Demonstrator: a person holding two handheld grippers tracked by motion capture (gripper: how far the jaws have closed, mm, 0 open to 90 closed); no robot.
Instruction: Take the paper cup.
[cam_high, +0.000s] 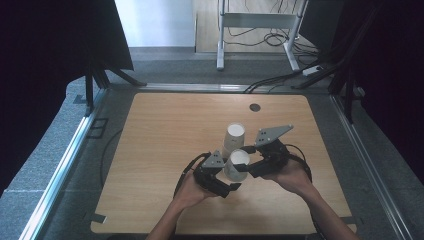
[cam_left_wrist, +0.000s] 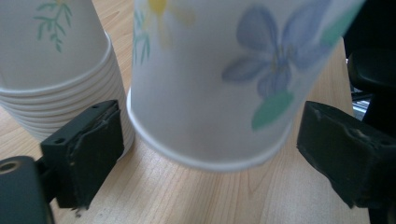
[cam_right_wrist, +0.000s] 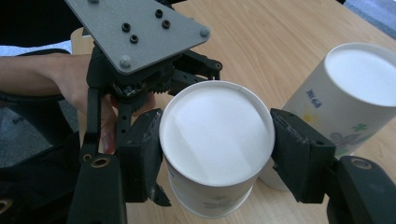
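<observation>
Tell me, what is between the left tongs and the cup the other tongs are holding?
Nothing: in the left gripper view the left tongs flank the cup, with small bare gaps.

I count one loose cup (cam_right_wrist: 215, 144) between my right jaws, one stack of cups (cam_high: 233, 138) just beyond it, and my two grippers.

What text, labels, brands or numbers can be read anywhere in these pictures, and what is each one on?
None can be read with certainty.
Small blue marks on the side of the stack of cups, seen in the right gripper view: too small and blurred to read.
The single cup between the right tongs: flower print, no lettering visible.
Grey three-cornered plate: screw heads, no markings.
</observation>
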